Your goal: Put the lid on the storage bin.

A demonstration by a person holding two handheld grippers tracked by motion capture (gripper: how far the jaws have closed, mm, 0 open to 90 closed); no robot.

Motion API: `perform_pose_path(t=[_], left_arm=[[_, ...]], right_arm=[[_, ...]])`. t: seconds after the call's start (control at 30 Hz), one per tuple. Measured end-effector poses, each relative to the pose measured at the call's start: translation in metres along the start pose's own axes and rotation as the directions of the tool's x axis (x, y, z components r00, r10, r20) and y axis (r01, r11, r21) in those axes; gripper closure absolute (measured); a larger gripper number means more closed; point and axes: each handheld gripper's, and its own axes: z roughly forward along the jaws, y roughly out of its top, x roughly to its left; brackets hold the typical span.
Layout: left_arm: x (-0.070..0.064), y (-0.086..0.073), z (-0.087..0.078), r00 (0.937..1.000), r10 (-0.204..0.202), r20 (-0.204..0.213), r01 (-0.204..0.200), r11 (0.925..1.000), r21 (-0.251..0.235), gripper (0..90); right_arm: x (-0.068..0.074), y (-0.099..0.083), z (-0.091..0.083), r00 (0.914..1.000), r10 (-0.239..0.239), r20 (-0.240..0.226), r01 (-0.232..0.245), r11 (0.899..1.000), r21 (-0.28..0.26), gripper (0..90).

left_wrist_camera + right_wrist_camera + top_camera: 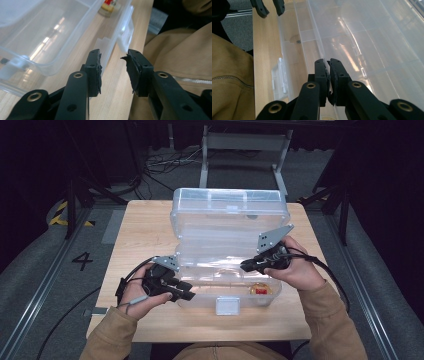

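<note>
A clear plastic box [227, 245] sits open at the centre of the wooden table [140, 235] in the high view, its lid [230, 207] standing up toward the top of the frame. A small red and yellow object [261, 290] lies in the box's lower right corner. The left gripper [186, 294], lower left of centre, has its jaws parted around the box's front wall, gripping nothing. The right gripper [246, 266], right of centre, has its jaws pressed together over the box, with nothing seen between them.
</note>
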Motion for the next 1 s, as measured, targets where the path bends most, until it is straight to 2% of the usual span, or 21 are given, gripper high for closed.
perform_pose_path(t=[0.07, 0.1, 0.23, 0.43, 0.57, 0.67, 0.8, 1.0], left_arm=[[0.0, 0.0, -0.002, 1.0, -0.002, 0.004, 0.002, 1.0, -0.007, 64.7], [0.001, 0.001, -0.009, 1.0, -0.003, 0.005, 0.003, 0.9994, -0.035, 65.4], [0.001, 0.003, -0.016, 1.0, -0.004, 0.004, 0.004, 0.9976, -0.069, 66.9], [0.002, 0.007, -0.028, 0.9999, -0.011, -0.01, 0.01, 0.9905, -0.137, 68.3], [0.001, 0.009, -0.034, 0.9995, -0.018, -0.027, 0.012, 0.9828, -0.184, 70.0], [-0.001, 0.011, -0.037, 0.9991, -0.018, -0.038, 0.009, 0.9759, -0.218, 71.4], [-0.002, 0.014, -0.042, 0.9969, -0.031, -0.072, 0.01, 0.9616, -0.274, 74.2], [-0.002, 0.024, -0.051, 0.9851, -0.068, -0.158, 0.01, 0.9387, -0.345, 78.2]], right_arm=[[0.001, 0.0, 0.0, 1.0, 0.0, 0.007, 0.0, 1.0, -0.003, 85.0], [0.001, -0.001, 0.0, 0.9999, -0.001, 0.011, 0.001, 1.0, -0.005, 85.0], [0.002, -0.002, 0.0, 0.9999, 0.005, 0.013, -0.004, 1.0, -0.014, 84.9], [0.003, -0.005, 0.0, 0.9997, 0.018, 0.014, -0.017, 0.999, -0.033, 84.7], [0.004, -0.006, 0.001, 0.9997, 0.019, 0.013, -0.019, 0.999, -0.035, 84.7], [0.004, -0.006, 0.001, 0.9997, 0.022, 0.013, -0.021, 0.999, -0.033, 84.6], [0.005, -0.006, 0.001, 0.9996, 0.022, 0.015, -0.022, 0.999, -0.038, 84.5], [0.006, -0.008, 0.001, 0.9993, 0.031, 0.021, -0.03, 0.998, -0.051, 84.2]])
